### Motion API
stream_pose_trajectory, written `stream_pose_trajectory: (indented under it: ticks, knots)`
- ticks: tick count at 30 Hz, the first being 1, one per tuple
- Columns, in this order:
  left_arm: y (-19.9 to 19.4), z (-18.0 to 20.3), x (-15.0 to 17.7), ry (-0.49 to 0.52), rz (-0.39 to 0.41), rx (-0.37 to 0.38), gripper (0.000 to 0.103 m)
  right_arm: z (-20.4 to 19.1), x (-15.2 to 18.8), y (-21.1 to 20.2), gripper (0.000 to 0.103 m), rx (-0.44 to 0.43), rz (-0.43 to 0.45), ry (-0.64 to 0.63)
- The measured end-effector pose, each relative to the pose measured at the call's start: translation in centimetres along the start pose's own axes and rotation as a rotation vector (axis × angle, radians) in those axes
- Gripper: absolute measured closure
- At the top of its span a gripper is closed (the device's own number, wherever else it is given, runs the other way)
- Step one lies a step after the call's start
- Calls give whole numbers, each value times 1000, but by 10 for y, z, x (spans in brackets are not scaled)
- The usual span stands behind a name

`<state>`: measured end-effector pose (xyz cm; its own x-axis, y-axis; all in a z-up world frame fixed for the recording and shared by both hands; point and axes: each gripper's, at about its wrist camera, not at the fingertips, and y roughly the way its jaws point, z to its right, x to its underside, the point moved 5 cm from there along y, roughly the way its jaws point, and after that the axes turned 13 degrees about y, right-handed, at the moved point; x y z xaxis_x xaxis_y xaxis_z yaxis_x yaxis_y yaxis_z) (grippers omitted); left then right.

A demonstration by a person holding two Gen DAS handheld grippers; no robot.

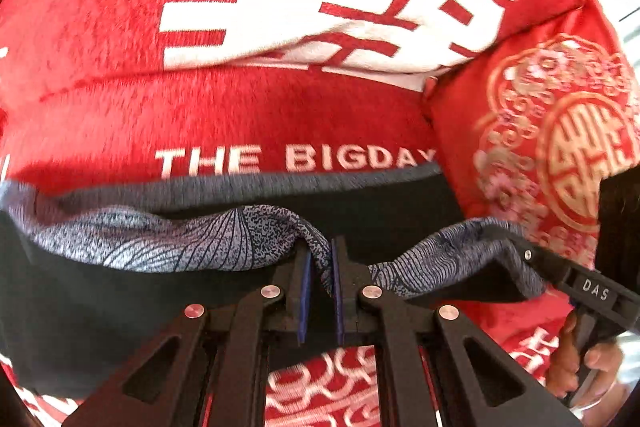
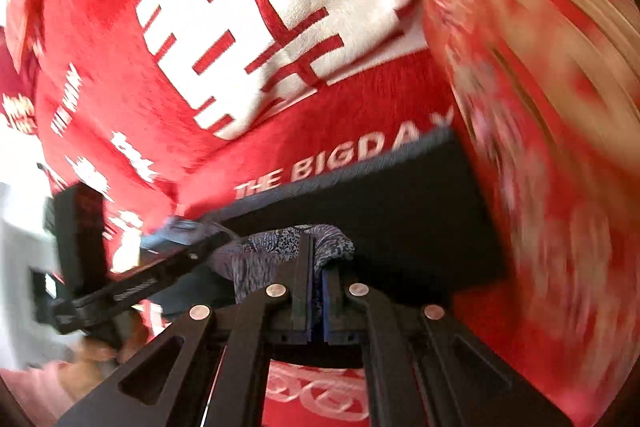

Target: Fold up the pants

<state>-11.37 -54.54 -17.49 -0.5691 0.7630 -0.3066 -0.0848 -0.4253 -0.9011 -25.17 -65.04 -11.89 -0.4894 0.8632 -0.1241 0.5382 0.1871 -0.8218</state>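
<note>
The pants (image 1: 100, 299) are black with a grey-blue patterned waistband (image 1: 180, 243). They lie across a red blanket. My left gripper (image 1: 321, 259) is shut on the patterned band near its middle. My right gripper (image 2: 317, 259) is shut on the same band (image 2: 276, 251) further right, and it shows in the left wrist view (image 1: 516, 239) at the band's right end. The left gripper shows in the right wrist view (image 2: 192, 247) at the left. The black pants body (image 2: 400, 223) stretches ahead of both grippers.
A red plush blanket (image 1: 240, 115) with white characters and "THE BIGDAY" lettering lies under the pants. A red embroidered cushion (image 1: 540, 131) sits at the right, close to the pants' edge. A hand (image 1: 592, 367) holds the right gripper's handle.
</note>
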Motion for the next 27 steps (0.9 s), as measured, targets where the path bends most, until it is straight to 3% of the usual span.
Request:
stream_pose_trajectory:
  ticks: [4,5,6,8,11,14,15,16,17,23,27]
  knots:
    - [11,-2,-8,32,-18,-49,82,2,-23,25,99,95,-26,-39]
    - [8,-4,-11,38,-11,-71,70,4,-27,28,98,119,-26,-32]
    - [4,-5,-13,42,-2,-99,43,5,-30,29,97,135,-23,-29]
    - [-10,-11,-18,44,44,-158,26,5,-34,25,95,172,-4,-38]
    - [-22,-21,-20,50,49,-169,26,4,-37,10,91,184,33,-52]
    - [-22,-31,-13,53,10,-191,26,4,-35,-6,78,149,54,-23]
    - [-19,-33,-8,57,-7,-201,26,5,-32,-8,59,137,50,-10]
    - [-16,-35,-3,62,-22,-210,26,6,-30,-9,23,133,49,-2]
    - [-13,-36,2,68,-34,-218,26,7,-29,-10,19,143,61,-5]
    - [-4,-41,30,85,-88,-258,26,1,-18,-11,19,167,68,-31]
    - [-15,-55,47,64,-108,-300,25,13,11,-8,37,115,39,62]
